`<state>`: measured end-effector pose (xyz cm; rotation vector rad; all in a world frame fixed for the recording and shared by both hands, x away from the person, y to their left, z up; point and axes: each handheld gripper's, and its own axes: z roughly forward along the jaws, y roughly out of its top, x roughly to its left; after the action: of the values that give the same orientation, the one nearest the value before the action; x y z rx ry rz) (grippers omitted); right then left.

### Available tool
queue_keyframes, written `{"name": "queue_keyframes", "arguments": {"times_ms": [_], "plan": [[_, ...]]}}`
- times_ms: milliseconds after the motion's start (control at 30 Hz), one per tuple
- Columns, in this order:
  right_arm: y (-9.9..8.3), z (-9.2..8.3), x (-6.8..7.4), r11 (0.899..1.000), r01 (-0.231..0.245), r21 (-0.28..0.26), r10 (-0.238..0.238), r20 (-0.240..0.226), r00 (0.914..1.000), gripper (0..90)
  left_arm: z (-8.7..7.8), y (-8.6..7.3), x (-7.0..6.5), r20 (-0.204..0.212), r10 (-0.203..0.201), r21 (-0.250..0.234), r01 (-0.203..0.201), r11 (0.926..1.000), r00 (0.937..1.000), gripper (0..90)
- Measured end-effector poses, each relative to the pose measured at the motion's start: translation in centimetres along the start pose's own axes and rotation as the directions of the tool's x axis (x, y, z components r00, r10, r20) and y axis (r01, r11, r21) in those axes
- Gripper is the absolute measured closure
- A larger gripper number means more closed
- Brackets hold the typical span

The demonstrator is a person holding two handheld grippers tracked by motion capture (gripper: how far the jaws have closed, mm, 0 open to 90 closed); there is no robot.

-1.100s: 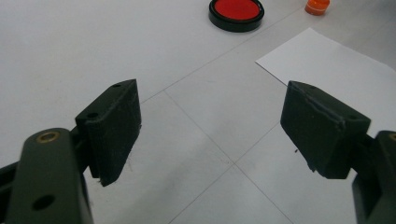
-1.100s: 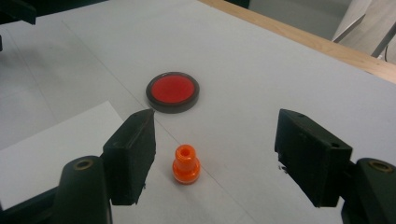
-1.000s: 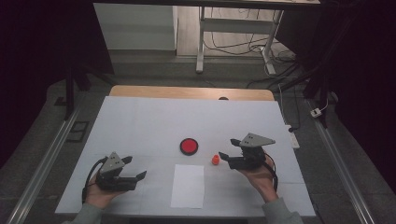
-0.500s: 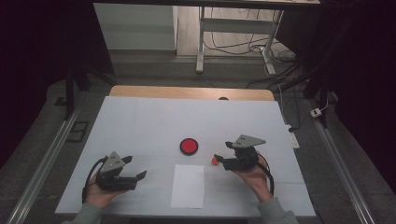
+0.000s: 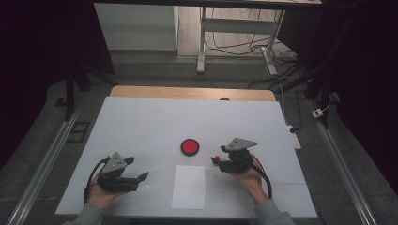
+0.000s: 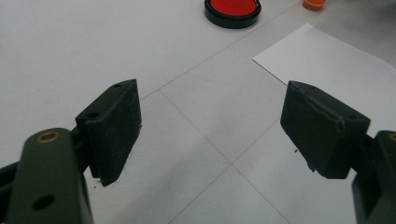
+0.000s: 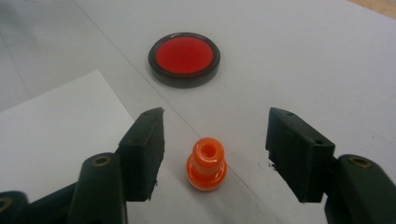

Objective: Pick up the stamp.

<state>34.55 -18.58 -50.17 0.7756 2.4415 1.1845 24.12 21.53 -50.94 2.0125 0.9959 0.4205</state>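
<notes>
1. The right gripper [image 7: 215, 149] is low over the white table [image 5: 141, 122], lower centre of its own view, with a small orange peg [image 7: 207, 163] standing upright between its jaws. The jaws have just been closing, yet a gap shows on each side of the peg, so nothing is gripped so far.

2. In the high view that gripper [image 5: 217, 161] sits right of centre, the peg [image 5: 216, 158] a small orange speck at its tip.

3. The left gripper [image 6: 210, 130] rests toward the lower left of the high view [image 5: 141, 177], jaws spread wide with bare table between them (it looks to be waiting its turn).

4. A round black-rimmed red disc [image 5: 189, 146] lies mid-table, just beyond the peg; a white sheet of paper [image 5: 188, 186] lies below it, between the two hands.

5. My judgement: the pick-up is at its very start. The approach is made and the peg is framed; left to do are the squeeze, the lift, and carrying it wherever it belongs, which I cannot tell from here.
</notes>
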Motion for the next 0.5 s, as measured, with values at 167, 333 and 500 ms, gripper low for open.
{"name": "queue_keyframes", "arguments": {"times_ms": [167,333,500], "plan": [[-0.21,0.19,-0.06,1.000,-0.003,0.009,0.003,0.005,1.0000,43.0,0.02,-0.02,0.05,-0.002,0.000,0.002,0.000,1.0000,1.0000,20.7],[-0.40,0.48,-0.02,1.000,0.002,0.019,-0.002,0.003,1.0000,45.1,0.00,-0.05,0.08,-0.003,0.000,0.002,0.000,1.0000,1.0000,20.7],[-0.58,0.88,0.11,1.000,0.001,0.027,-0.001,-0.003,1.0000,49.8,0.05,-0.05,0.07,-0.003,0.002,0.004,-0.002,1.0000,1.0000,20.7]]}}
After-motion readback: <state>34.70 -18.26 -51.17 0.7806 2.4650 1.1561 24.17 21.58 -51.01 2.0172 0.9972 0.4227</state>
